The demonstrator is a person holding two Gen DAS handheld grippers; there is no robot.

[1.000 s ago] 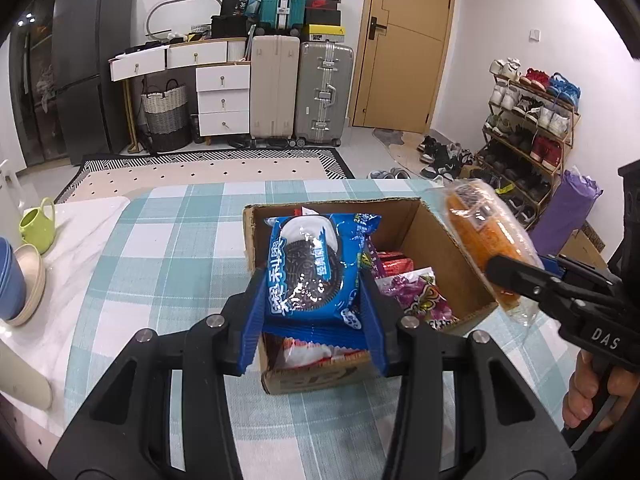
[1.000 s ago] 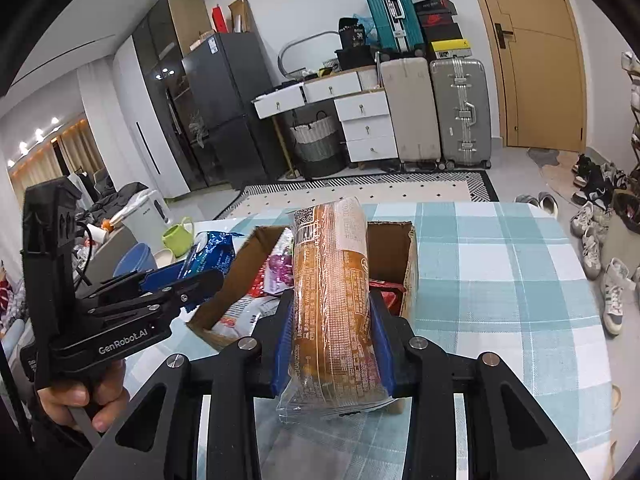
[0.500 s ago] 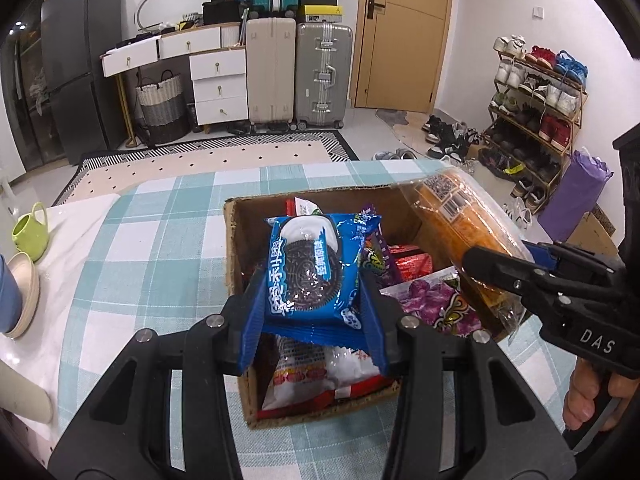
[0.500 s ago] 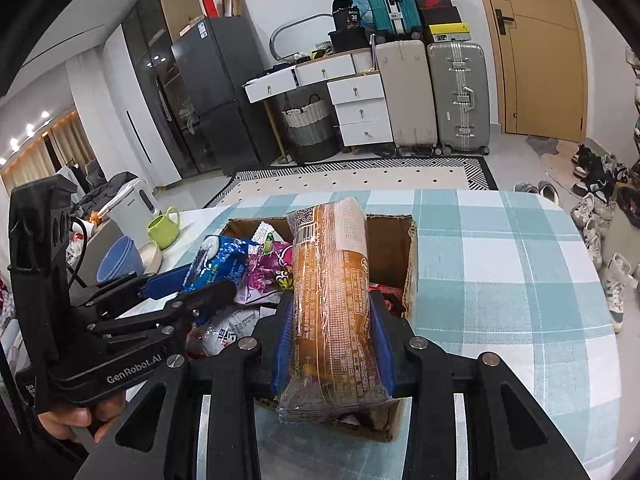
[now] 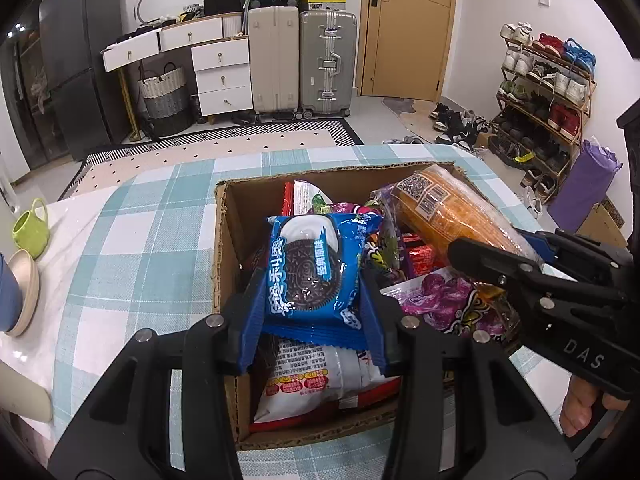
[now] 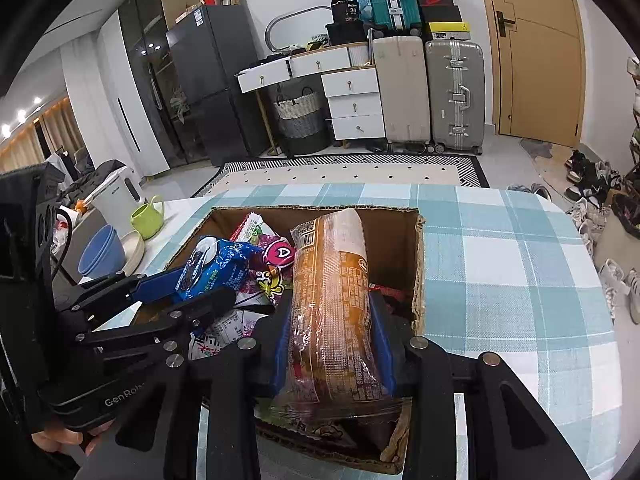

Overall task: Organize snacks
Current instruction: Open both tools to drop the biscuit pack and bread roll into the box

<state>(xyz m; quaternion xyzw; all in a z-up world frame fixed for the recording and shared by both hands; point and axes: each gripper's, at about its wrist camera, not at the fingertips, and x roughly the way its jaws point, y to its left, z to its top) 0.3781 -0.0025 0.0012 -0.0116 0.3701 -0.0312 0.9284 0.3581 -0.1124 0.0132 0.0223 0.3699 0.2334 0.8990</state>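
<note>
Left tongs (image 5: 312,280) clench a glossy blue cookie packet (image 5: 314,268); right tongs (image 6: 330,320) grip a crinkly orange cylindrical pack (image 6: 332,280), both above the corrugated cardboard box (image 5: 224,240), centre of the checked surface (image 5: 152,248).

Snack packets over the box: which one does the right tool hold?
The long orange packet in clear wrap, clamped between the right tool fingers. The left tool holds the blue cookie packet.

I work in a lived-in home: a shoe rack (image 5: 548,80), suitcases (image 5: 302,60), a fridge (image 6: 204,84), a checked tablecloth (image 6: 500,256)
</note>
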